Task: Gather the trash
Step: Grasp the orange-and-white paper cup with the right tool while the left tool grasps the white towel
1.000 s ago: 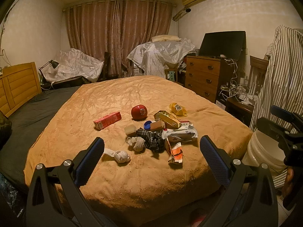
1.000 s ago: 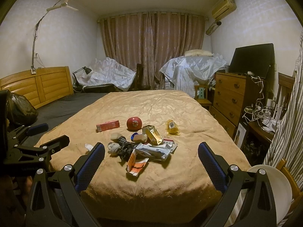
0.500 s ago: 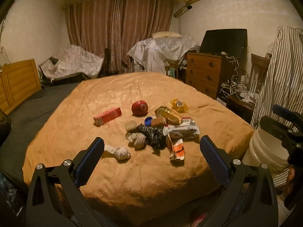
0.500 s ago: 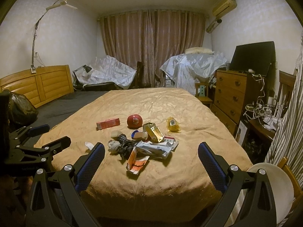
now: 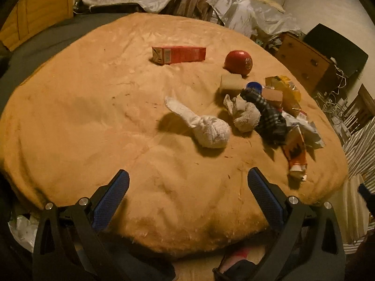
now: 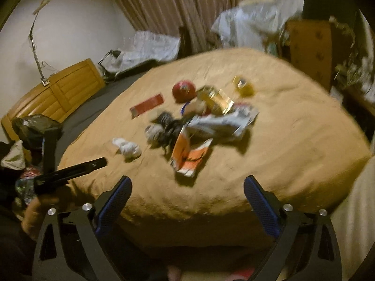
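Note:
A heap of trash lies on the tan blanket [image 5: 93, 121]: a red carton [image 5: 179, 54], a red ball [image 5: 238, 62], a rolled white sock [image 5: 206, 127], a second sock [image 5: 245, 114], a dark plaid cloth [image 5: 271, 117], an orange wrapper [image 5: 295, 154], a gold packet [image 5: 287, 91] and a crumpled white bag [image 6: 220, 121]. My left gripper [image 5: 187, 187] is open and empty, just short of the white sock. My right gripper [image 6: 187, 189] is open and empty, near the orange wrapper [image 6: 189, 157]. The right wrist view is blurred.
A white bucket [image 5: 351, 208] stands at the bed's right corner. A wooden dresser [image 5: 302, 61] with a TV [image 5: 335, 49] is on the right. A wooden headboard [image 6: 54, 93] and a black bag [image 6: 35, 126] are on the left. The left gripper's fingers [image 6: 70, 171] show in the right wrist view.
Both grippers have tilted down and moved in over the bed's near edge toward the heap. The trash has not moved. Both stay open.

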Action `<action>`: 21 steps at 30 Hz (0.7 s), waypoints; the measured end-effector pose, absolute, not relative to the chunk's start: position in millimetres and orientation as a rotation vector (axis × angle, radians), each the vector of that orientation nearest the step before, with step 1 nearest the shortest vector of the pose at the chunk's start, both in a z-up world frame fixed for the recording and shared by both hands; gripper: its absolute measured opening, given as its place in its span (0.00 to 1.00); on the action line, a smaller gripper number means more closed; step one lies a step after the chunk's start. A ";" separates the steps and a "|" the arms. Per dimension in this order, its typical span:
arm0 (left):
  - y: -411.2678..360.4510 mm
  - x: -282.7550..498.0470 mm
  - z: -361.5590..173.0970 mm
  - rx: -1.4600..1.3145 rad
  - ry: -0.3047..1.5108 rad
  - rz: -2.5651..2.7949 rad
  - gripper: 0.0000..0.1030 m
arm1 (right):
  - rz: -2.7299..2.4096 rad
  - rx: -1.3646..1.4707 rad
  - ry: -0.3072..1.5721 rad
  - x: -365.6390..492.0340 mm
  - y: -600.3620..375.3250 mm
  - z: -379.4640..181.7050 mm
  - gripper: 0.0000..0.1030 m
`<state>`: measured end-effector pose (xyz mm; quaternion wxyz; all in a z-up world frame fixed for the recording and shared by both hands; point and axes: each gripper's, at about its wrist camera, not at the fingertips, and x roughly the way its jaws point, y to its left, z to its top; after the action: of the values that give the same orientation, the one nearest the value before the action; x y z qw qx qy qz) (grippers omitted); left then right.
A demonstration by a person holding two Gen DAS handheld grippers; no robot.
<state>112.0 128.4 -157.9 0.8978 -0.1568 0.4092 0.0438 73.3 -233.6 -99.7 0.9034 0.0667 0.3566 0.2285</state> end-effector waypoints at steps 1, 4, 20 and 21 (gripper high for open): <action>126.4 114.7 -158.4 -0.317 0.848 0.087 0.95 | 0.480 0.146 0.757 81.7 -228.1 -106.8 0.91; 121.7 130.3 -165.1 -0.297 0.858 0.069 0.95 | 0.512 0.185 0.816 106.4 -211.7 -125.2 0.91; 118.5 198.0 -187.3 -0.227 0.878 0.100 0.78 | 0.393 0.115 0.969 211.7 -144.0 -175.5 0.69; 116.6 196.5 -186.2 -0.216 0.870 0.095 0.69 | 0.384 0.111 0.970 212.2 -144.7 -177.9 0.58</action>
<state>196.5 116.6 -186.2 0.9001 -0.1044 0.4205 0.0458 212.2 -144.7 -177.9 0.8656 0.0531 0.4631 0.1831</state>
